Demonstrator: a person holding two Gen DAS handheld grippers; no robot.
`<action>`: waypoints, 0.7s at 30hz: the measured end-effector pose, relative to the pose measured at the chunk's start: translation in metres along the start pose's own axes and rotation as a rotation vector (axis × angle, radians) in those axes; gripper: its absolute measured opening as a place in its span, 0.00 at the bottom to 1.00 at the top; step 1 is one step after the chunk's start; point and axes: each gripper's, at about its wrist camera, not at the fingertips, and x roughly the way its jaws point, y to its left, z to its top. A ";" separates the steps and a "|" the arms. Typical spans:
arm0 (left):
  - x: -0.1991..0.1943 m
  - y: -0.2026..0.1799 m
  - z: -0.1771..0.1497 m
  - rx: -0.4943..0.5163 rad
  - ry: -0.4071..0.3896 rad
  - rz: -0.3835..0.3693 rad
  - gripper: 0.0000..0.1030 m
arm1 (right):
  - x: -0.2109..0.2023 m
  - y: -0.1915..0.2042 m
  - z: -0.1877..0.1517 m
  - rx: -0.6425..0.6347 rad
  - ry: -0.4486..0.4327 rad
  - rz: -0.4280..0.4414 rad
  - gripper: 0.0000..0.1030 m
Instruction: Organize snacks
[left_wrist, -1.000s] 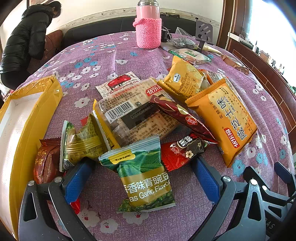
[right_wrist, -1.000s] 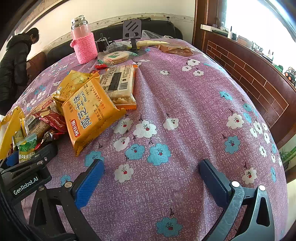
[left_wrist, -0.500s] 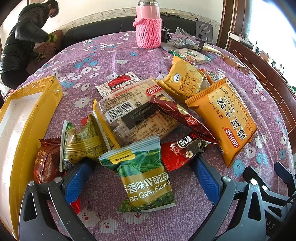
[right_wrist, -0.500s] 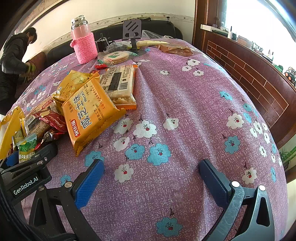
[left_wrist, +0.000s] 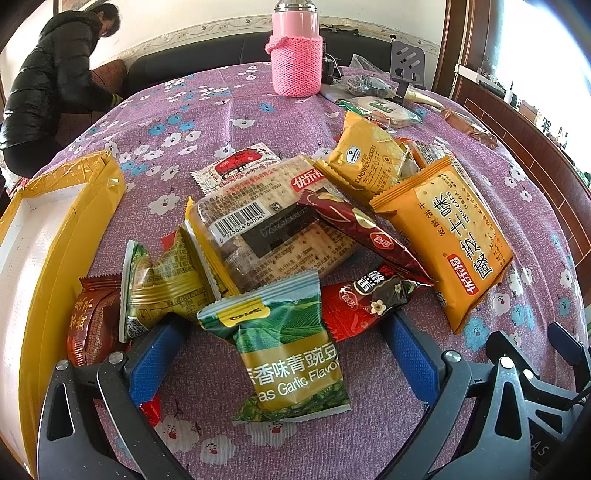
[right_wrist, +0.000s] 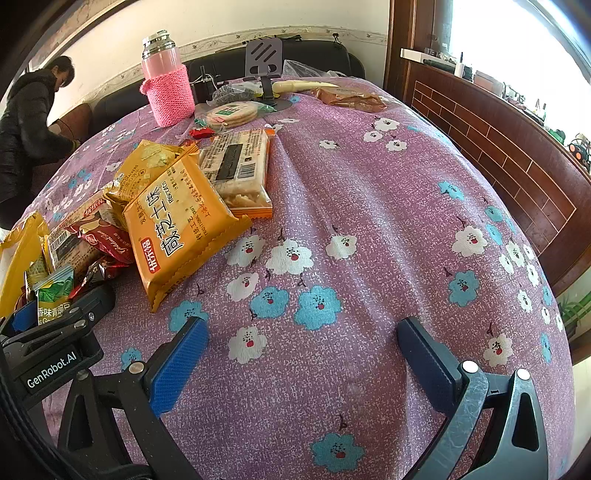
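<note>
Purple floral cloth covers the desk (right_wrist: 369, 221), and the snacks lie heaped toward its left side, just beside a yellow box (left_wrist: 55, 236) whose white inside faces up, likely the place they are meant to go. At the near edge of the heap lies the green garlic pea packet (left_wrist: 291, 347), flat on the cloth with its top corner resting on the clear cracker pack (left_wrist: 266, 232). The left gripper (left_wrist: 277, 347) stands wide open with its blue pads on either side of that packet, not touching it, which suggests it is lined up to pinch this one first because it sits loose and nearest. A red plum packet (left_wrist: 365, 299) touches the pea packet's right edge and could be dragged along. The orange biscuit bag (right_wrist: 177, 225) leans over the pile's right side. The right gripper (right_wrist: 303, 354) is likewise open and holds nothing, hanging over bare cloth well apart from the snacks, probably waiting its turn. A pink flask (right_wrist: 166, 81) stands at the far side.
</note>
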 end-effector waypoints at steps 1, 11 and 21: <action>0.000 0.000 0.000 0.000 0.000 0.000 1.00 | 0.000 0.000 0.000 0.000 0.000 0.000 1.00; 0.001 0.000 0.001 -0.012 0.006 0.009 1.00 | 0.000 0.000 0.000 0.000 0.000 0.000 1.00; 0.004 -0.002 0.005 -0.006 0.028 0.001 1.00 | 0.000 0.000 0.000 0.000 0.000 0.000 1.00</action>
